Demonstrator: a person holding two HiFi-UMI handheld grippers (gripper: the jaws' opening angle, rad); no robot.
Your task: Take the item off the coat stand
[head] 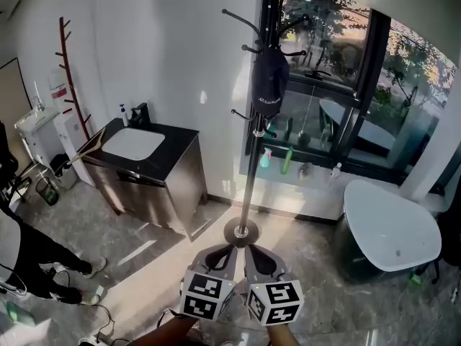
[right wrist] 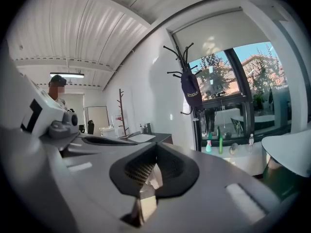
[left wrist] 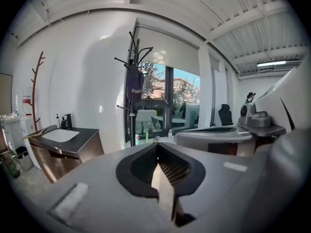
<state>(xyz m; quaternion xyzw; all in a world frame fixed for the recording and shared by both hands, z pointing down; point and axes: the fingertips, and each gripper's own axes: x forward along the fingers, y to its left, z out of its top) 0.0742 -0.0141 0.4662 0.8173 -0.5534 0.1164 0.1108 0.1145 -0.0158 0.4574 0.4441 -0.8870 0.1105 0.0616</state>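
The cap [head: 270, 78] hangs near the top of the coat stand [head: 249, 175], in the upper middle of the head view, against the window [head: 360, 85]. It drapes from one of the upper hooks and sags below it. In the left gripper view it sits above centre-left, and in the right gripper view above centre-right, small and well apart from both tools.

The left gripper [head: 222, 256] and right gripper [head: 261, 259] sit side by side at the bottom centre of the head view, just short of the stand's round base. Each has its jaws pressed together with nothing between them; both gripper views show the pads meeting at the tips.

The item looks like dark cloth with pale lettering (a cap, as far as the small view allows, though a soft pouch is possible). It is probably light and limp, and it should fold under a pinch and not slip. Nothing about it suggests it is fragile.

The lower hanging part looks like the best place to take hold, since it faces the grippers and is clear of the hook arms. The cloth would likely need lifting up and off the hook, because a straight pull could snag it or rock the slender stand.
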